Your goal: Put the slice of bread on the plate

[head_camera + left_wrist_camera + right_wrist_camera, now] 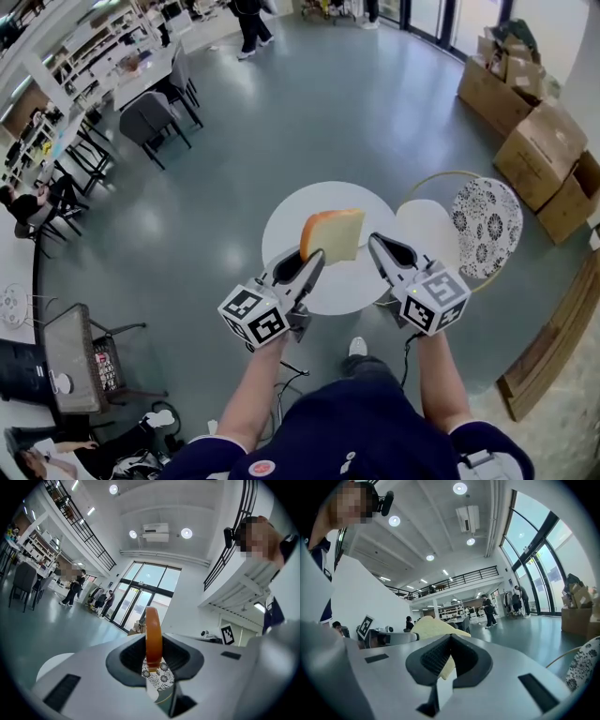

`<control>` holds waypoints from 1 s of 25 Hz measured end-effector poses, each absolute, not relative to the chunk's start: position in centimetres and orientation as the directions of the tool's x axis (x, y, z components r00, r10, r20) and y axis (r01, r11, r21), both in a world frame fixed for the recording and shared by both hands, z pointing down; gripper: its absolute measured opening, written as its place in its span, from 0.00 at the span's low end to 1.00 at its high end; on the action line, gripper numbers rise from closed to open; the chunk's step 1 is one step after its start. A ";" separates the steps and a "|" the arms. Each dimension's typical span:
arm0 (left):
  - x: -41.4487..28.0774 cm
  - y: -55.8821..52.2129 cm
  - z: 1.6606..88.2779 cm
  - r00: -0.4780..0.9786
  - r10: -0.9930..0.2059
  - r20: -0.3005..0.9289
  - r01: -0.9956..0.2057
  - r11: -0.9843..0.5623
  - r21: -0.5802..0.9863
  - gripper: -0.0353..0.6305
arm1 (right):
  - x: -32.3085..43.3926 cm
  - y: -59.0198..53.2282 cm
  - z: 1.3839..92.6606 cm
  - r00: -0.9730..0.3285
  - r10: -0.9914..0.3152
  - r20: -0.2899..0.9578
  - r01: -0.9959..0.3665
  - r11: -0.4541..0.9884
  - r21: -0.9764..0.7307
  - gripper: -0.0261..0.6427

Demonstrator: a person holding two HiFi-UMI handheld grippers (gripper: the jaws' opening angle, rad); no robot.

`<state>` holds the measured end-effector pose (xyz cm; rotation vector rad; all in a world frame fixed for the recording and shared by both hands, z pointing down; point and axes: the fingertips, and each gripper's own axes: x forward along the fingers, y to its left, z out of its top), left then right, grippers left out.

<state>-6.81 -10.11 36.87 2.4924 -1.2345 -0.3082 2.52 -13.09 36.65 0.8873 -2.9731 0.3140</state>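
Note:
A slice of bread (333, 234) with a brown crust stands upright in the air, and my left gripper (314, 258) is shut on its lower left corner. In the left gripper view the bread (153, 634) shows edge-on, pinched between the dark pads, with my left gripper (153, 654) closed on it. My right gripper (378, 242) hovers just right of the slice with its jaws shut and nothing between them. The right gripper view has that gripper (450, 644) pointing level, with the pale face of the bread (433, 626) beyond it to the left. A round white table (281, 225) lies below the bread.
A chair with a wooden hoop and a black-and-white patterned cushion (486, 225) stands right of the table. Cardboard boxes (539, 150) are stacked at the far right. Desks and dark chairs (155, 112) line the far left, and people walk at the back.

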 end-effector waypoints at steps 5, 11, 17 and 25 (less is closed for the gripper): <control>-5.4 -14.9 36.9 0.593 -0.804 -0.046 -0.731 -0.561 0.388 0.20 | 3.8 -17.9 36.7 -0.844 -0.530 0.083 -0.536 0.828 -0.166 0.05; -5.0 -17.9 36.9 0.582 -0.812 -0.041 -0.738 -0.549 0.394 0.20 | 4.2 -21.0 36.2 -0.853 -0.515 0.079 -0.521 0.841 -0.143 0.05; -5.0 -19.0 36.7 0.594 -0.804 -0.030 -0.734 -0.557 0.388 0.20 | 4.7 -22.2 35.5 -0.842 -0.536 0.071 -0.540 0.830 -0.141 0.05; -6.5 -20.7 37.7 0.660 -0.751 -0.009 -0.683 -0.605 0.409 0.20 | 3.8 -23.1 37.0 -0.787 -0.608 0.108 -0.617 0.771 -0.157 0.05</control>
